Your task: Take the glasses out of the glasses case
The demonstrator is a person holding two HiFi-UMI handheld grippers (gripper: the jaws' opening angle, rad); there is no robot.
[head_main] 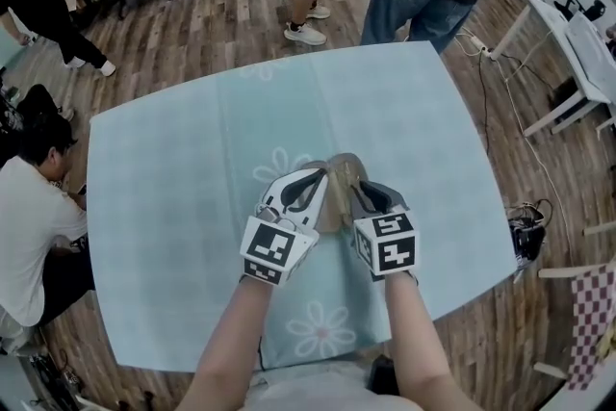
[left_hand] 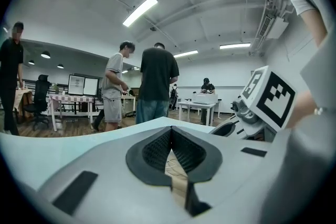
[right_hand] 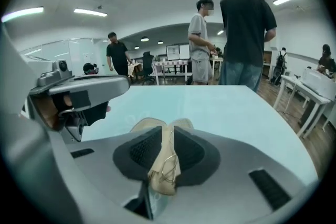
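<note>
The glasses case [head_main: 339,170] was at the middle of the counter [head_main: 173,207], between the two tools. I could not tell if it lay on the counter or hung just above it. The case was soft and tan. The left hand-held gripper [head_main: 310,188] was clenched on the case's left edge, with its tips nearly together and a thin strip of tan squeezed between them. The right hand-held gripper [head_main: 363,197] was grasping the case's right edge, and the tan flap filled the gap between its pads. A thin wire loop [right_hand: 169,164] lay on that flap. It could have been part of the glasses or a small clasp, and I could not tell which. The glasses themselves did not show, so I think they were still inside the case. The step looked like pulling the mouth of the case open. To do it well, each tool should hold only one side of the mouth, not both sides at once. The sides should be pulled apart slowly and evenly. The case should stay low over the counter, so nothing falls far. The pull should be soft, since thin glasses can bend. Once the mouth gapes, one tool can keep the case steady while the other lets go and reaches in.
</note>
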